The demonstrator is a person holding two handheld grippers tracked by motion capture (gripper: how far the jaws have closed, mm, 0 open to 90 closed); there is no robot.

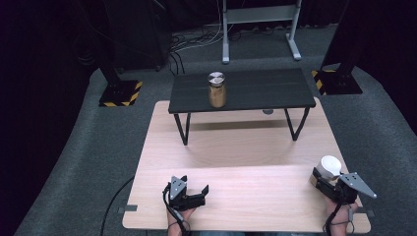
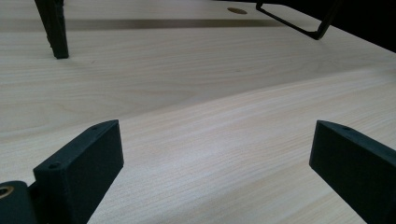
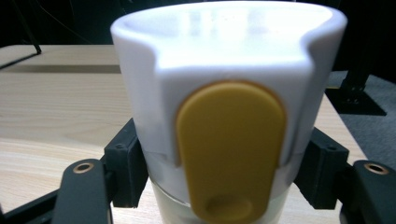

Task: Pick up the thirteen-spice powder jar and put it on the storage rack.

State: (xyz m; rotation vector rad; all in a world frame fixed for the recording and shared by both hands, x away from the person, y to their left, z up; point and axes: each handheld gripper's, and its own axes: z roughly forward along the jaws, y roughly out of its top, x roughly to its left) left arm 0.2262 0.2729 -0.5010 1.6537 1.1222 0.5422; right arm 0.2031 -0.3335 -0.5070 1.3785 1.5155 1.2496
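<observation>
Right gripper [image 3: 224, 186] clamping white-lidded jar [image 3: 229, 98], table's [image 1: 236, 147] right edge

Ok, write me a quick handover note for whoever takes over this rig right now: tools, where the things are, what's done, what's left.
Right tool: shut on the white-lidded container, jaws on either side of its body, at the table's near right corner. In the high view it sits low over the wood; lifted or not, cannot tell.
Left tool: open, holding nothing, low over the near left of the table.
Other thing: a jar with a metal lid stands upright on the black shelf at the far side.
Done: container gripped.
Left: probably lifting it and carrying it toward the shelf; the jar is untouched.
</observation>
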